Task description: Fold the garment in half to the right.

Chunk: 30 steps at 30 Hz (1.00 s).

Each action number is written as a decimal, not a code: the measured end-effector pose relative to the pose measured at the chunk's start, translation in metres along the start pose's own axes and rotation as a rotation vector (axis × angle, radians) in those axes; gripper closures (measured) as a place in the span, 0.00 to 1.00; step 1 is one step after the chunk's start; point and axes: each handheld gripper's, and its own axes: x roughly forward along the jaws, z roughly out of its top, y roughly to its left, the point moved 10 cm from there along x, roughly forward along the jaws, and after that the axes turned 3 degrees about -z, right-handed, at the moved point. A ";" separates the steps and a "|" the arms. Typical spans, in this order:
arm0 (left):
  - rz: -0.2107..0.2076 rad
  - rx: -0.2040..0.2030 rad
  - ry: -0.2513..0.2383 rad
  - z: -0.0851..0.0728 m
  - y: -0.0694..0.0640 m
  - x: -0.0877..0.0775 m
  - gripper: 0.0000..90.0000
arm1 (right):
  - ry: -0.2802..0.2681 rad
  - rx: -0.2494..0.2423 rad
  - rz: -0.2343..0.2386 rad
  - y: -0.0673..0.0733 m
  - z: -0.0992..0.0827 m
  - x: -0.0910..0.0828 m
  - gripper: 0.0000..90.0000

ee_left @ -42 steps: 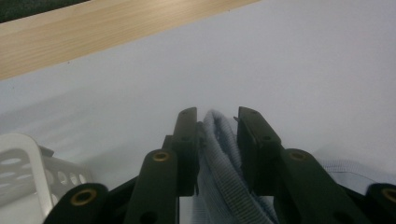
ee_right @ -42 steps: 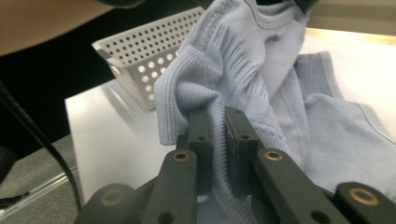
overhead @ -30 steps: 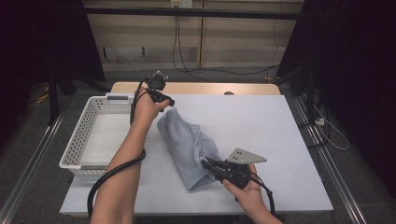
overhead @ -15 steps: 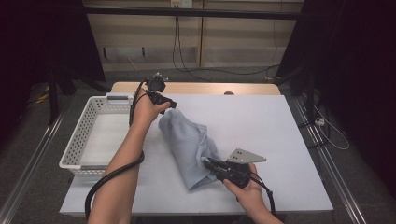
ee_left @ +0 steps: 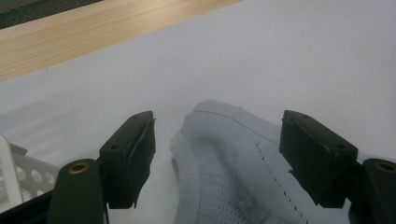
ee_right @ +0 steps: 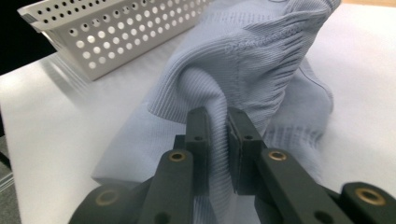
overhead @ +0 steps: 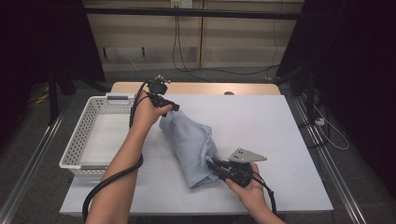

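Now the light blue knit garment (overhead: 191,147) lies crumpled in the centre of the high view, on the white table (overhead: 261,126), stretched from upper left to lower right between both tongs. Left gripper (overhead: 170,106), at upper left of the cloth, has just been opening its jaws: they stand spread, w/ the ribbed hem (ee_left: 219,154) between them but not touched. Right gripper (overhead: 215,164), at lower centre, is pinching a raised fold of the garment (ee_right: 243,60); jaws pressed nearly together on it. Fabric is soft, ribbed at the edges, w/ small mesh holes. White perforated plastic basket (overhead: 88,135) stands at left of the frame, near the cloth.
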 end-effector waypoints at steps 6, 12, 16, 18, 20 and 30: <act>0.002 0.003 0.002 -0.004 0.002 -0.004 0.30 | 0.002 -0.011 0.004 -0.002 0.003 -0.003 0.88; -0.004 0.011 0.000 -0.008 -0.001 -0.006 0.29 | 0.018 -0.037 -0.009 -0.004 0.004 -0.005 0.83; -0.010 0.013 0.003 -0.009 -0.005 -0.007 0.27 | 0.015 -0.046 0.002 -0.004 0.008 -0.007 0.69; -0.010 0.018 0.006 -0.010 -0.005 -0.008 0.27 | 0.017 -0.046 0.023 -0.003 0.011 -0.008 0.57; -0.011 0.012 0.003 -0.010 -0.005 -0.009 0.27 | 0.018 -0.042 0.034 -0.003 0.014 -0.009 0.49; -0.011 0.019 0.016 -0.013 -0.004 -0.008 0.26 | 0.044 -0.064 -0.006 -0.010 0.018 -0.009 0.26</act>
